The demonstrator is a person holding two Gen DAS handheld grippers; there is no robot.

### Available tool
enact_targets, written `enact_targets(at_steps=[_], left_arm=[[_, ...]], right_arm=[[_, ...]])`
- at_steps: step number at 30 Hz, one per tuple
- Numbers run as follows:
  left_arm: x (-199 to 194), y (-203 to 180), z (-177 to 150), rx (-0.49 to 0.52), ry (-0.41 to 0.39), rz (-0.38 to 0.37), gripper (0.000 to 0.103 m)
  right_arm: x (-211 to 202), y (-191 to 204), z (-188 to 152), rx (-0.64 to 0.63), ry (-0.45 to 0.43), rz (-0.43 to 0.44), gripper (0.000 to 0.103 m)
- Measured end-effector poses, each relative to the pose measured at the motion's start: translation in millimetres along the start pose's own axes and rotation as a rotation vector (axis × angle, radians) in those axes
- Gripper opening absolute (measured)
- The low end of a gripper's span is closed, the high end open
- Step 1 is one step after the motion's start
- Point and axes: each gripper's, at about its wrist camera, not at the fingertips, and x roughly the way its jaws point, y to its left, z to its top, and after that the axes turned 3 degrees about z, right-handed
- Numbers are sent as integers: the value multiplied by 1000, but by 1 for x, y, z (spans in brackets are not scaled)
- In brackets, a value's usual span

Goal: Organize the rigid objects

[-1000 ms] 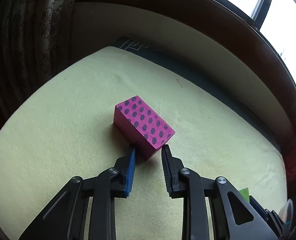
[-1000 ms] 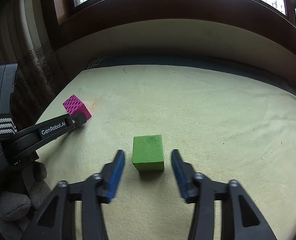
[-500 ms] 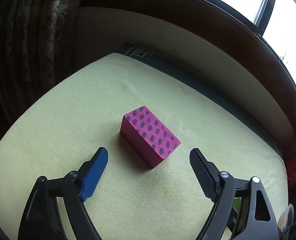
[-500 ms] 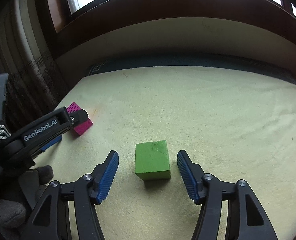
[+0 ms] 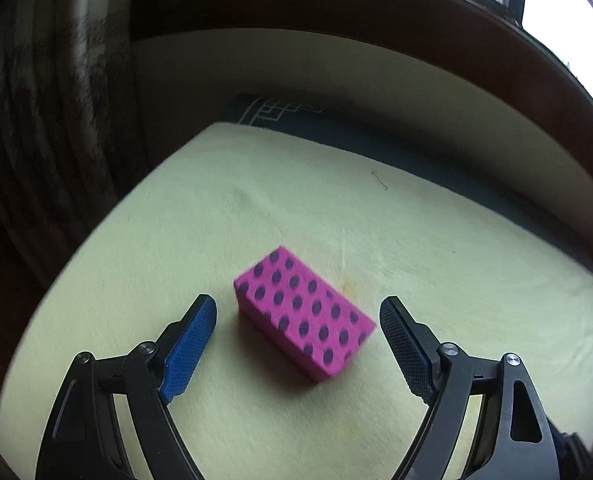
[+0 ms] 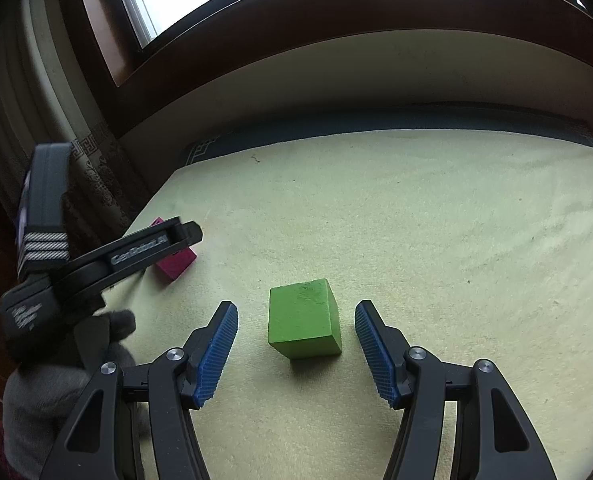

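Blocks total two: one pink dotted block (image 5: 304,314) and one green cube (image 6: 303,319), both resting on the surface (image 6: 436,248). Left gripper (image 5: 298,312) fingers stand released around the former. Right gripper (image 6: 296,320) fingers stand released around the latter.

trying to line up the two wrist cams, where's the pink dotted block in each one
Left wrist view: the pink dotted block lies low in the centre on the yellow cloth, between the open fingers of the left gripper, touching neither.
Right wrist view: only part of it shows at mid-left, mostly hidden behind the left gripper.
Shared landmark: the dark patterned mat edge beyond the cloth's far corner.
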Motion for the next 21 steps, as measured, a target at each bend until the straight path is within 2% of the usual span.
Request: enact_targets(at_steps=[2, 4, 5, 7, 13, 21], left_arm=[[5, -5, 1, 33, 16, 11, 84], [10, -11, 1, 71, 42, 31, 76], [10, -15, 1, 93, 37, 50, 74], [11, -19, -1, 116, 29, 41, 63], [3, -17, -3, 118, 3, 42, 62], [-26, -14, -18, 83, -32, 51, 62]], right_arm=[[-1, -2, -1, 0, 3, 6, 64], [-1, -3, -1, 0, 6, 10, 64], [-3, -5, -2, 0, 6, 11, 64], [-2, -5, -1, 0, 9, 14, 64], [0, -3, 0, -3, 15, 10, 64], [4, -2, 0, -12, 34, 2, 41]])
